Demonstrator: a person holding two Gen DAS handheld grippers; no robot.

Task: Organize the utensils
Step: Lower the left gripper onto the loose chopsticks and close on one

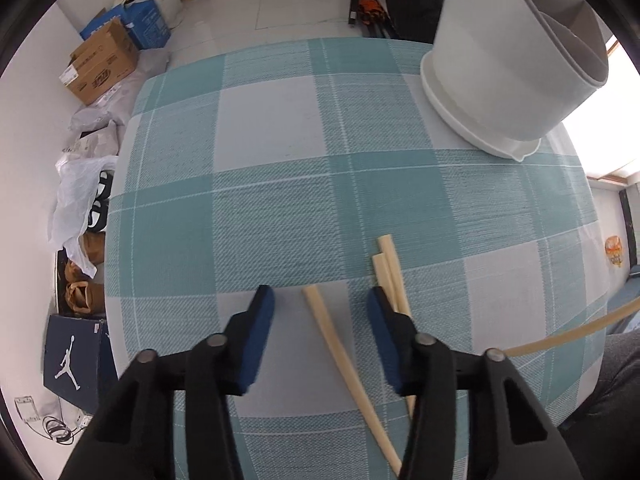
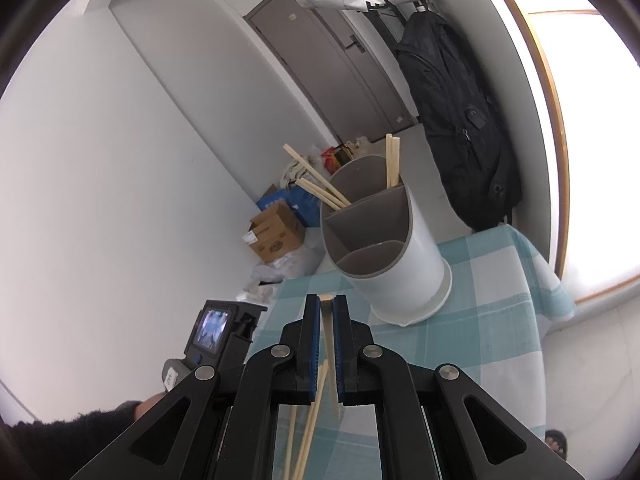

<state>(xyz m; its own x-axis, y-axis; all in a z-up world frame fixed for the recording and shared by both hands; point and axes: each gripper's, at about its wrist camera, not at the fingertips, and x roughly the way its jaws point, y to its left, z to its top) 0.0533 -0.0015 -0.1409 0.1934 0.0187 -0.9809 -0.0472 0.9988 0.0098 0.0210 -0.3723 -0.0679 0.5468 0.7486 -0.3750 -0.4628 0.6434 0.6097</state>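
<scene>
My left gripper (image 1: 320, 300) is open, low over the checked tablecloth (image 1: 260, 208), with a pale wooden chopstick (image 1: 344, 356) lying between its fingers. Two more chopsticks (image 1: 390, 276) lie beside the right finger. The white utensil holder (image 1: 504, 80) stands at the far right of the table. My right gripper (image 2: 327, 308) is shut on a chopstick (image 2: 329, 340) and holds it in the air in front of the holder (image 2: 384, 248). The holder's back compartment holds several chopsticks (image 2: 320, 184); its two nearer compartments look empty. The chopstick in my right gripper shows as a thin arc in the left wrist view (image 1: 576, 332).
Cardboard boxes (image 1: 102, 64), plastic bags (image 1: 76, 196) and a shoe box (image 1: 74, 360) crowd the floor left of the table. A black backpack (image 2: 460, 120) hangs behind the holder. The left gripper's camera body (image 2: 218, 328) shows at lower left of the right wrist view.
</scene>
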